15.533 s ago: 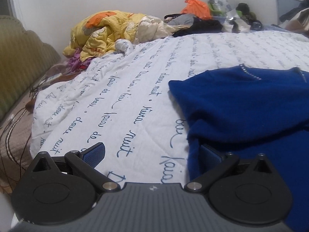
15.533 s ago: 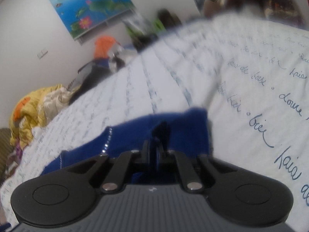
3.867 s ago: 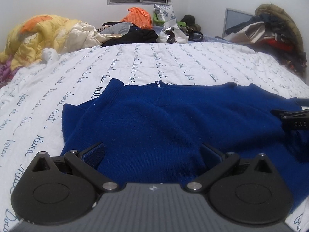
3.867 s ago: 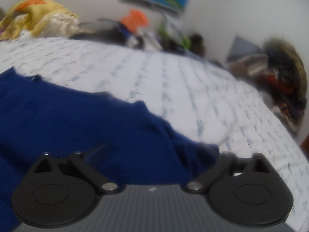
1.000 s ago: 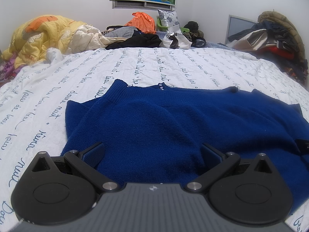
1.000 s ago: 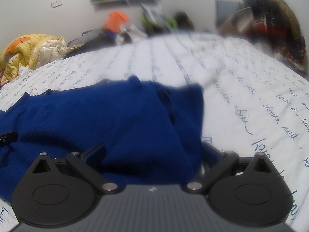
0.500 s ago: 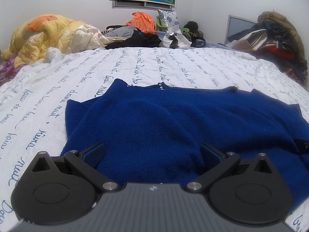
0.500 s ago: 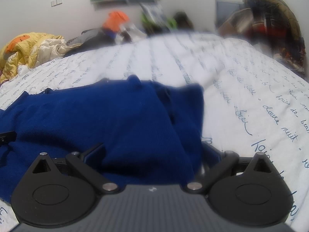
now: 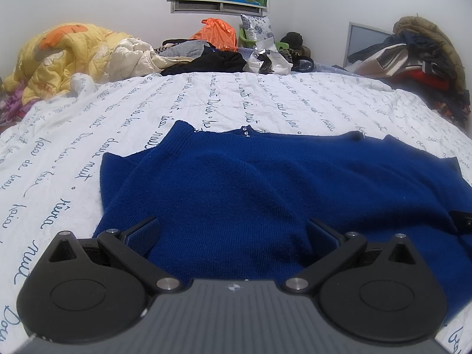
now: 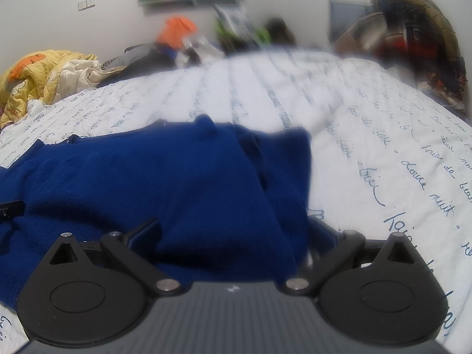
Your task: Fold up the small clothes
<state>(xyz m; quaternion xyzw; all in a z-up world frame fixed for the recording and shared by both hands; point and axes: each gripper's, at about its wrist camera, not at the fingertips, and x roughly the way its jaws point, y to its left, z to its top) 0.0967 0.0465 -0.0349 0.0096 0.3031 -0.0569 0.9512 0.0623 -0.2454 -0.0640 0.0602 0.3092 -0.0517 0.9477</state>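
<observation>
Left gripper [image 9: 233,230] and right gripper [image 10: 233,230], jaws spread wide, empty, apparently resting on blue sweater [image 9: 265,183] atop script-printed bedsheet [image 9: 88,135].

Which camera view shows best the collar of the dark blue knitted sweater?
The left wrist view: the dark blue knitted sweater is sharp there, its collar visible at the far edge. The right wrist view is blurred, the collar indistinct.
</observation>
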